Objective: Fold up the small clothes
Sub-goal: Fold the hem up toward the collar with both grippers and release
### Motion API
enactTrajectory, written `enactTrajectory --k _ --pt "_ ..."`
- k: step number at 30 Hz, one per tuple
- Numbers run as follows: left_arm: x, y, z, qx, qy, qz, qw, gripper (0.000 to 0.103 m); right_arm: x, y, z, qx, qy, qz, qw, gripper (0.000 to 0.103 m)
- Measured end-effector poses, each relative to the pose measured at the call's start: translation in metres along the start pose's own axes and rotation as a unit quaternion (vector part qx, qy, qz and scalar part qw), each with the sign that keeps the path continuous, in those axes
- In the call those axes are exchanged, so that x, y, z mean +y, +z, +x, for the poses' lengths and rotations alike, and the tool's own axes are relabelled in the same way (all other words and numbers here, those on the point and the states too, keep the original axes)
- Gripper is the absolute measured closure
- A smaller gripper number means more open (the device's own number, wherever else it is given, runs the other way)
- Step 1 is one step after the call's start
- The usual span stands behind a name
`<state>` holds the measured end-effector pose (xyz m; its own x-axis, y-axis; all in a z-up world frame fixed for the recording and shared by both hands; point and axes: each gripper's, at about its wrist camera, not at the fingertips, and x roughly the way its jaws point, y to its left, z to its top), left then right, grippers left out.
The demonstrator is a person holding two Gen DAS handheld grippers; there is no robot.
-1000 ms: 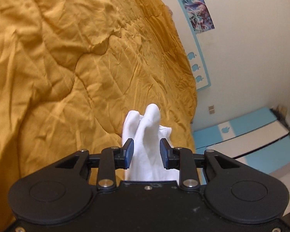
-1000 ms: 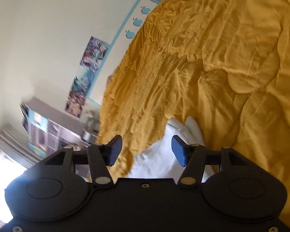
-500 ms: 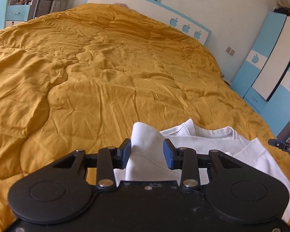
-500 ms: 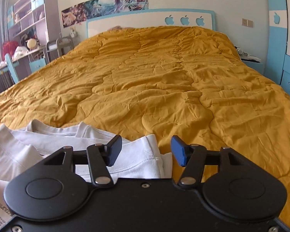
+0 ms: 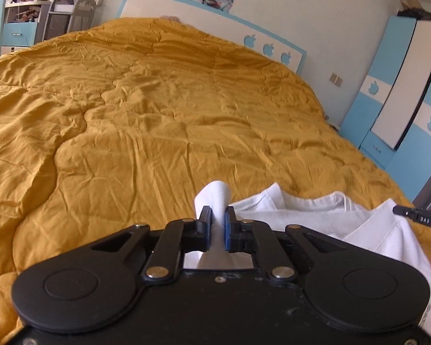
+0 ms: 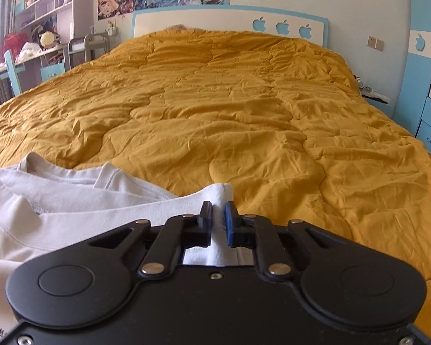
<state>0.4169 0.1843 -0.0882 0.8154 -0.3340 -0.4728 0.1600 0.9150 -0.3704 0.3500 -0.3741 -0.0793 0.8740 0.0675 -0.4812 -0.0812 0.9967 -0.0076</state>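
A white T-shirt (image 5: pixel 316 212) lies crumpled at the near edge of a bed under a mustard-yellow quilt (image 5: pixel 158 115). My left gripper (image 5: pixel 217 215) is shut on a raised fold of the shirt at its left end. My right gripper (image 6: pixel 218 211) is shut on a fold of the same shirt (image 6: pixel 71 201) at its right end. The shirt's collar (image 6: pixel 106 175) shows left of the right gripper. The tip of the right gripper (image 5: pixel 416 217) shows at the right edge of the left wrist view.
The quilt (image 6: pixel 244 115) stretches far ahead to a white and blue headboard (image 6: pixel 230 24). Blue and white wardrobes (image 5: pixel 402 86) stand on the right. A desk, a blue chair (image 6: pixel 13 69) and shelves stand on the left.
Both grippers have swung level facing the headboard and closed: the right one, open half a second ago, now pinches the shirt, and the left one has tightened on its fold.
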Motion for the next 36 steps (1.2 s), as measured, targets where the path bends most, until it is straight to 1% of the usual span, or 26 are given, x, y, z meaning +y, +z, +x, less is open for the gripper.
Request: enactTrajectory --k 2,3,5,6,7,8,9,10,11,12,13,14,16,17,18,19,21,23,25,27,29,30,32,34,35,36 --pt "0.004 0.006 -0.01 -0.031 -0.004 -0.031 0.999 0.096 -0.006 0.004 -0.002 -0.011 -0.004 0.031 0.999 0.095" --pt "0.007 0.008 -0.008 -0.031 0.005 -0.04 0.9987 0.096 -0.008 0.005 0.001 -0.009 -0.014 0.045 0.999 0.095" --pt "0.014 0.01 0.005 -0.015 0.021 -0.053 0.9983 0.096 -0.012 0.003 0.013 0.01 -0.03 0.063 0.998 0.096" --pt "0.017 0.01 0.011 -0.004 0.032 -0.058 0.9978 0.097 -0.013 0.001 0.018 0.014 -0.041 0.071 0.997 0.1" --pt "0.022 0.008 0.021 0.02 0.049 -0.069 0.9962 0.096 -0.013 -0.001 0.022 0.022 -0.062 0.074 0.995 0.102" --pt "0.029 0.004 0.029 0.044 0.062 -0.084 0.9935 0.094 -0.016 -0.002 0.026 0.036 -0.065 0.081 0.994 0.101" --pt "0.035 0.002 0.033 0.059 0.067 -0.102 0.9907 0.087 -0.02 -0.003 0.029 0.051 -0.063 0.096 0.992 0.1" --pt "0.039 0.001 0.03 0.058 0.071 -0.117 0.9889 0.08 -0.023 -0.005 0.023 0.045 -0.067 0.107 0.991 0.1" --pt "0.044 -0.001 0.019 0.039 0.066 -0.144 0.9866 0.076 -0.024 -0.006 0.011 0.027 -0.07 0.113 0.991 0.1" --pt "0.048 -0.002 0.004 0.018 0.057 -0.168 0.984 0.073 -0.026 -0.007 -0.005 0.009 -0.071 0.126 0.989 0.099" --pt "0.052 -0.004 -0.01 0.003 0.046 -0.191 0.9806 0.072 -0.027 -0.009 -0.022 0.004 -0.066 0.146 0.987 0.098" --pt "0.054 -0.009 -0.03 -0.01 0.026 -0.217 0.9758 0.071 -0.027 -0.013 -0.039 0.001 -0.055 0.168 0.984 0.094" --pt "0.055 -0.024 -0.068 -0.029 -0.015 -0.252 0.9673 0.068 -0.027 -0.029 -0.084 -0.024 -0.015 0.22 0.975 0.081" --pt "0.053 -0.036 -0.091 -0.034 -0.034 -0.262 0.9637 0.066 -0.025 -0.039 -0.105 -0.033 0.001 0.233 0.972 0.063" --pt "0.049 -0.048 -0.111 -0.033 -0.049 -0.265 0.9624 0.064 -0.022 -0.049 -0.125 -0.038 0.013 0.237 0.971 0.048" --pt "0.046 -0.059 -0.127 -0.029 -0.058 -0.263 0.9625 0.063 -0.019 -0.061 -0.144 -0.041 0.024 0.226 0.973 0.046" --pt "0.038 -0.081 -0.157 -0.006 -0.067 -0.245 0.967 0.062 -0.012 -0.08 -0.171 -0.033 0.018 0.183 0.982 0.046" --pt "0.03 -0.1 -0.177 0.026 -0.055 -0.212 0.9754 0.062 -0.009 -0.093 -0.182 -0.01 0.013 0.139 0.99 0.046" --pt "0.027 -0.115 -0.186 0.053 -0.047 -0.184 0.9803 0.061 -0.012 -0.102 -0.184 0.013 0.005 0.118 0.993 0.046" --pt "0.025 -0.127 -0.189 0.075 -0.055 -0.177 0.9798 0.061 -0.02 -0.106 -0.181 0.021 0.016 0.123 0.992 0.046" --pt "0.024 -0.13 -0.186 0.083 -0.054 -0.174 0.9797 0.06 -0.028 -0.105 -0.173 0.031 0.035 0.144 0.988 0.046" --pt "0.023 -0.129 -0.184 0.086 -0.052 -0.173 0.9798 0.06 -0.031 -0.105 -0.168 0.036 0.047 0.153 0.986 0.046" --pt "0.022 -0.127 -0.18 0.086 -0.054 -0.174 0.9795 0.06 -0.033 -0.104 -0.161 0.041 0.056 0.169 0.983 0.046" --pt "0.022 -0.124 -0.175 0.088 -0.056 -0.177 0.9786 0.06 -0.03 -0.101 -0.153 0.051 0.064 0.167 0.983 0.047" --pt "0.022 -0.122 -0.172 0.089 -0.054 -0.18 0.9782 0.06 -0.03 -0.1 -0.15 0.058 0.066 0.165 0.982 0.058" --pt "0.023 -0.119 -0.169 0.09 -0.056 -0.181 0.9777 0.06 -0.028 -0.1 -0.148 0.063 0.07 0.165 0.982 0.079"
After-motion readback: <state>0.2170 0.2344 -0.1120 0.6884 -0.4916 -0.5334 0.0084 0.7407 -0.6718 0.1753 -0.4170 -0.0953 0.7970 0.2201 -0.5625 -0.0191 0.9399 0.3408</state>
